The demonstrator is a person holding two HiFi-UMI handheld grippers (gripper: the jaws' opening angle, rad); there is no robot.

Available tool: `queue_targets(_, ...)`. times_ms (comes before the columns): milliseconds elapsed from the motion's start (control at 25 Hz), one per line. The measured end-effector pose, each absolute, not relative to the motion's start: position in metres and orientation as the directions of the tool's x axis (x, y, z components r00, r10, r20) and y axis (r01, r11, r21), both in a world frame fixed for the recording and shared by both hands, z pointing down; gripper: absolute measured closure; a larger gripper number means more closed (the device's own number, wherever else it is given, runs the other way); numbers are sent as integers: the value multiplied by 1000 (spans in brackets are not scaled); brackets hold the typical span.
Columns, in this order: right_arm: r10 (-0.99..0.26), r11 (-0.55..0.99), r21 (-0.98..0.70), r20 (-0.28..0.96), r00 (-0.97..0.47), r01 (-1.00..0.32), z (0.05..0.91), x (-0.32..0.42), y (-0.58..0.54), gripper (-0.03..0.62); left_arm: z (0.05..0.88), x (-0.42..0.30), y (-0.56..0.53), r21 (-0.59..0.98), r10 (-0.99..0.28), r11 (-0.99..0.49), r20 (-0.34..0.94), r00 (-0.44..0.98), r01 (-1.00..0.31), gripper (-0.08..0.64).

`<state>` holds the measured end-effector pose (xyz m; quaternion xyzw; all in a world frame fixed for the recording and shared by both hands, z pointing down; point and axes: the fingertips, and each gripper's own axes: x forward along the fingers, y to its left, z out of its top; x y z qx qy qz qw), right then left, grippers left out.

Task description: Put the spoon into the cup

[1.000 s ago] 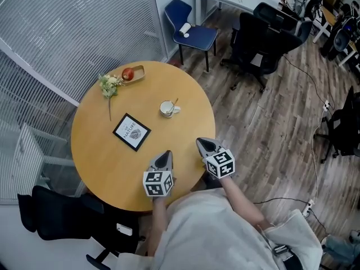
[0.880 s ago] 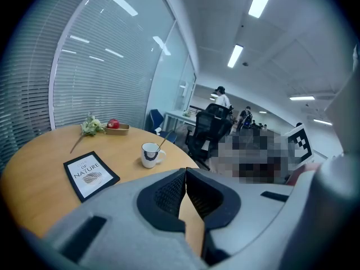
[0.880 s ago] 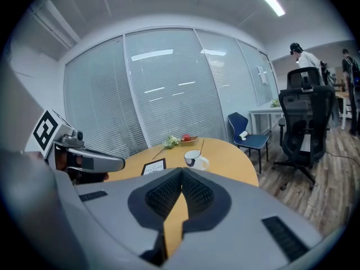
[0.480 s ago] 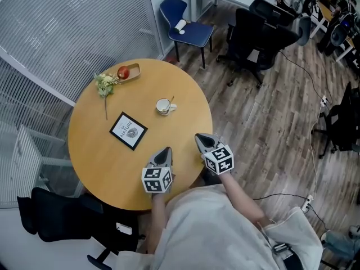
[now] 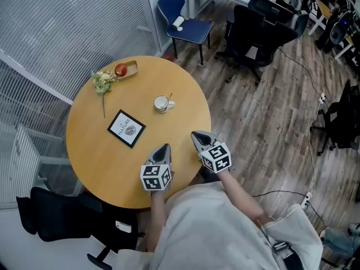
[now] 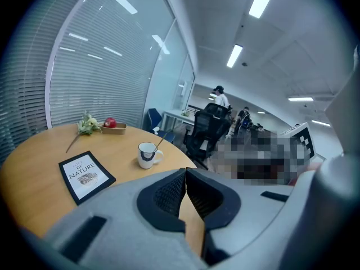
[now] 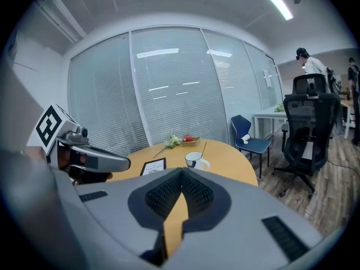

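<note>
Inspecting: I find the spoon [image 5: 168, 98] already standing in the cup [image 5: 161, 103], handle leaning away. Left gripper [image 5: 163, 147] and right gripper [image 5: 197, 134] sit about equally near the cup, both pinched together, empty.

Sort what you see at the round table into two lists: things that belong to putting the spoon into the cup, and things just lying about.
Belong to the job:
cup
spoon, already standing in the cup
left gripper and right gripper, both shut and empty

Lying about:
Nature booklet
flower sprig
wooden tray with a red apple
</note>
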<state>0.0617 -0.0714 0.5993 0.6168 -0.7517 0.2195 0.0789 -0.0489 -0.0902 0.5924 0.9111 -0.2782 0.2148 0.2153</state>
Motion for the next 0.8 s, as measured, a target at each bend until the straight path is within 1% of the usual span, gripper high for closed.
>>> queue_targets(800, -890, 143, -240, 392, -231, -960, 602, 64, -74, 595, 595, -45, -92, 282, -414, -749, 508, 755, -600, 551)
